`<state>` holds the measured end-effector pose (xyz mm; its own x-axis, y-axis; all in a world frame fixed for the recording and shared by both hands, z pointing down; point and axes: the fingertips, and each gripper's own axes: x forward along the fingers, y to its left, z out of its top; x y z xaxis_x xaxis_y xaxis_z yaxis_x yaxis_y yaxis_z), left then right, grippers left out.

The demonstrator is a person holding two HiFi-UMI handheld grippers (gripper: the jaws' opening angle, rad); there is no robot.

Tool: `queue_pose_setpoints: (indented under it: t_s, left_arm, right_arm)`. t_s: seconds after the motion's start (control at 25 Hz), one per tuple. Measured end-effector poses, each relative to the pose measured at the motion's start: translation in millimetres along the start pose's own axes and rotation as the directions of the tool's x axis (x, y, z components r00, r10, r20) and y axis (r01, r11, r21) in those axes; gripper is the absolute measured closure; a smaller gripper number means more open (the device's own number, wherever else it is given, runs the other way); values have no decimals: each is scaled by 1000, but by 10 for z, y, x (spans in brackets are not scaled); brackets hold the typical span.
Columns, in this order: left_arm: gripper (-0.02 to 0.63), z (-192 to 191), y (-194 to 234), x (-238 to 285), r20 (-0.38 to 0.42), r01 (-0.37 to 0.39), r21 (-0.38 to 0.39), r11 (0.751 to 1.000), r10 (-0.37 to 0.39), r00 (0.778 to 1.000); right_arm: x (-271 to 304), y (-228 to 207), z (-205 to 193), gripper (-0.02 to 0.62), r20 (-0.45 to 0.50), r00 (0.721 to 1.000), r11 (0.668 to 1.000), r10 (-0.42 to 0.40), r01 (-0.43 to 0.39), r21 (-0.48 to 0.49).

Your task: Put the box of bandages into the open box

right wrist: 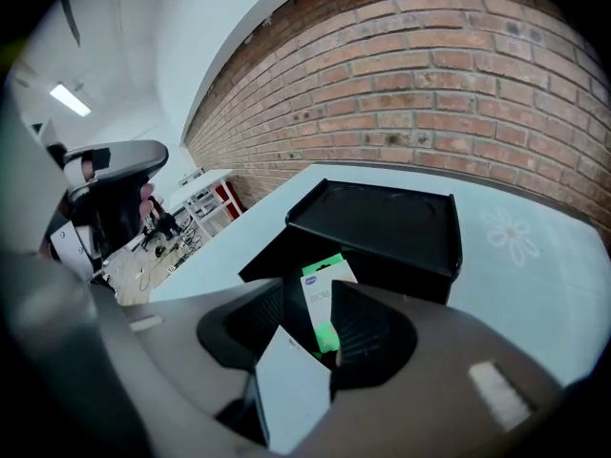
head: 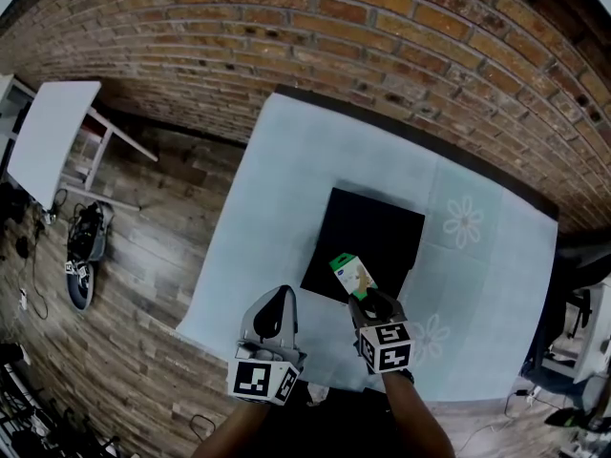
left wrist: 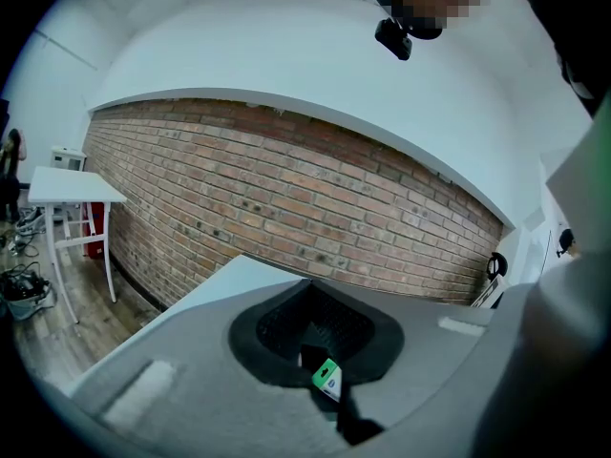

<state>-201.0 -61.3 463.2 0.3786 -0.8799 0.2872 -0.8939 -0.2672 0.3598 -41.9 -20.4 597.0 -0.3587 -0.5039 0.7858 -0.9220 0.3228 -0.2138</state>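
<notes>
The box of bandages (head: 351, 275), green and white, is tilted up over the near edge of the open black box (head: 368, 227) in the middle of the pale blue cloth. My right gripper (head: 368, 303) is shut on its lower end. In the right gripper view the box of bandages (right wrist: 323, 299) stands between the two ribbed pads of my right gripper (right wrist: 320, 327), with the black box (right wrist: 382, 222) just beyond. My left gripper (head: 284, 294) hangs to the left near the table's front edge, its fingers together and holding nothing. The left gripper view shows the green box (left wrist: 327, 378) low in the middle.
The cloth-covered table (head: 286, 160) runs back to a brick wall (head: 382, 27). Flower prints (head: 463, 219) mark the cloth on the right. A white side table (head: 52, 132) and dark gear (head: 84, 246) stand on the wood floor at the left.
</notes>
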Motion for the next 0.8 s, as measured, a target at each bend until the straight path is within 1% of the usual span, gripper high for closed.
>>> queue_pose_setpoints:
  t_s: [0.2, 0.44, 0.64, 0.8]
  left_arm:
    - [604, 45, -54, -112, 14, 6, 6, 1000, -6, 1000]
    - [604, 86, -138, -212, 21, 31, 25, 999, -31, 999]
    - [604, 88, -230, -268, 23, 55, 40, 998, -56, 998]
    - [604, 108, -312, -327, 20, 85, 54, 995, -86, 996]
  right_arm:
    - [-94, 43, 29, 498, 27, 999, 1000, -23, 23, -5]
    - [-204, 14, 116, 595, 75, 995, 997, -71, 67, 48]
    - [-351, 18, 152, 595, 100, 992, 995, -82, 77, 56]
    - [-579, 46, 251, 595, 160, 982, 994, -98, 89, 66]
